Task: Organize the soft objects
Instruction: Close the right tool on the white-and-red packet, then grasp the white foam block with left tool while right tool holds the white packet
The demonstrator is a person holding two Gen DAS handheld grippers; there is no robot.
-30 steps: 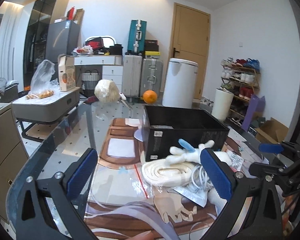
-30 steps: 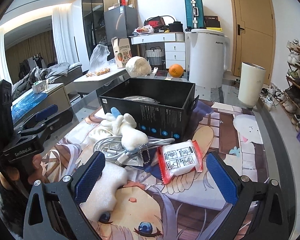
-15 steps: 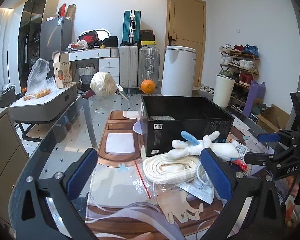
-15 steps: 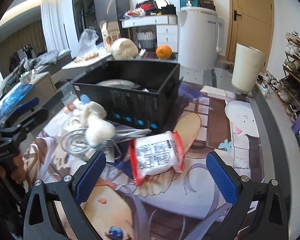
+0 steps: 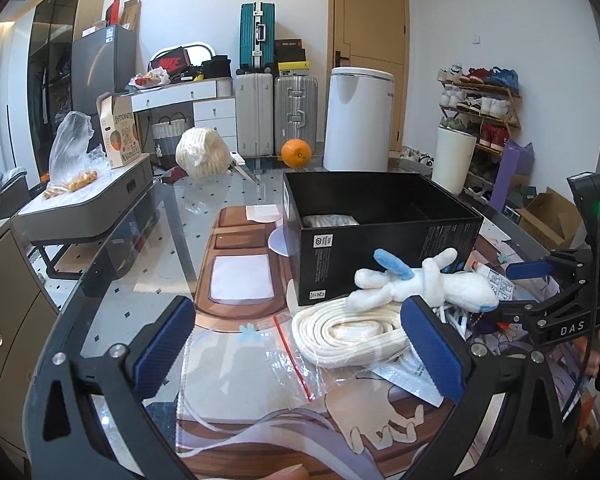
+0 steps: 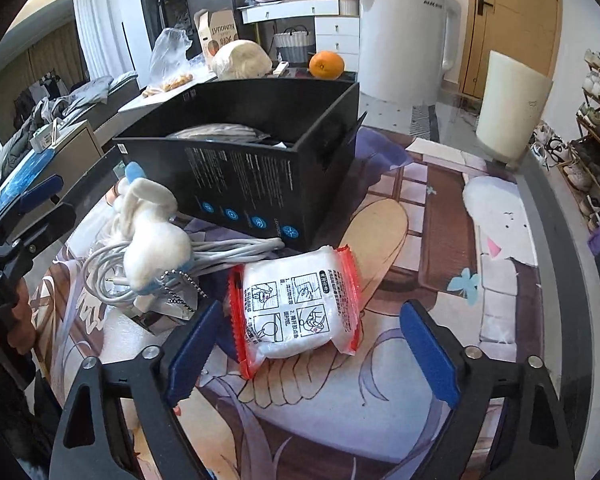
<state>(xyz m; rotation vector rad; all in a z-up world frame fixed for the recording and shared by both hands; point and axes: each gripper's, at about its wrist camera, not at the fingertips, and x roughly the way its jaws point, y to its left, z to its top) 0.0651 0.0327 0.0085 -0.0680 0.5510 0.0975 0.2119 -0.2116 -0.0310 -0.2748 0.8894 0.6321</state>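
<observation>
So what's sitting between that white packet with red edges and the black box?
Just bare printed mat; the packet lies right before the black box, seen in the right wrist view.

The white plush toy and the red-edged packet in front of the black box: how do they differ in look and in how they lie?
The plush toy is fuzzy, with limbs and a blue ear; the packet is smooth plastic, red-edged, with printed diagrams. The plush toy rests on a coiled cable; the packet lies on the printed mat. The packet sits between the right gripper fingers, untouched; the plush toy lies off to the side. Both are white and outside the black box.
</observation>
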